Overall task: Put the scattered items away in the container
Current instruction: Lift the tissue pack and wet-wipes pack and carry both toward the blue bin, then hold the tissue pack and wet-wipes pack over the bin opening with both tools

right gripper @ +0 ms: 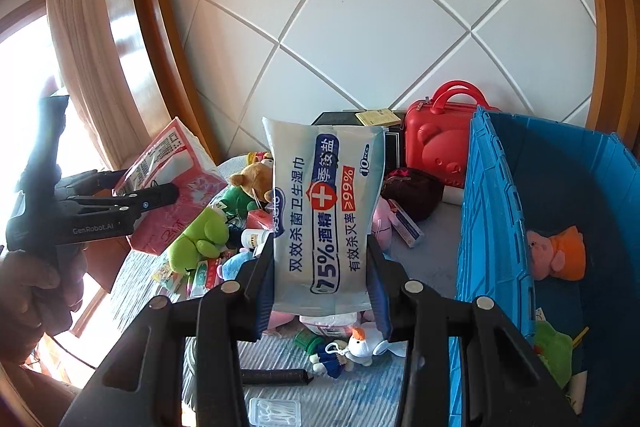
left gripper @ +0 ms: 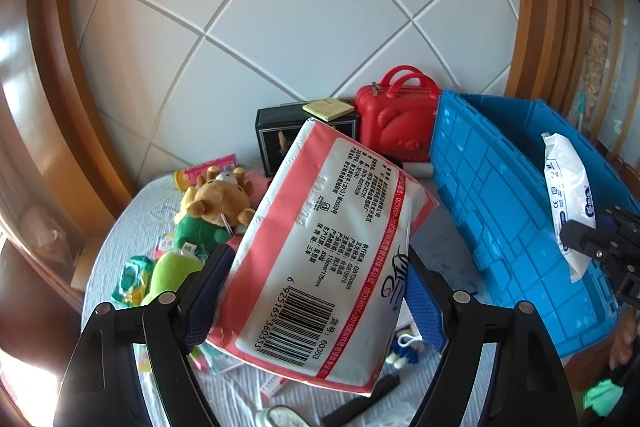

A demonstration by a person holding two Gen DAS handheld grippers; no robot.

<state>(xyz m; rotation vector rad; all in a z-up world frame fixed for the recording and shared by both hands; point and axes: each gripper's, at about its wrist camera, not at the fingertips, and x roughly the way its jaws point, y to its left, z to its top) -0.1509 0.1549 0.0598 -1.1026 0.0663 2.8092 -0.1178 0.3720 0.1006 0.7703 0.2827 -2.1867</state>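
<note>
My left gripper (left gripper: 316, 303) is shut on a pink and white tissue pack (left gripper: 320, 247), held up above the table; the pack also shows in the right wrist view (right gripper: 172, 187). My right gripper (right gripper: 320, 287) is shut on a blue and white wet wipes pack (right gripper: 324, 211), held upright just left of the blue crate (right gripper: 492, 227). In the left wrist view the wipes pack (left gripper: 568, 195) hangs over the crate (left gripper: 500, 211). Inside the crate lie a pink and orange plush (right gripper: 556, 255) and a green item (right gripper: 554, 351).
Scattered on the table: a brown bear plush (left gripper: 220, 199), a green plush (right gripper: 196, 239), small packets, a white duck toy (right gripper: 360, 343), a black bar (right gripper: 276, 375). A red case (right gripper: 436, 147) and a black box (left gripper: 280, 139) stand at the back wall.
</note>
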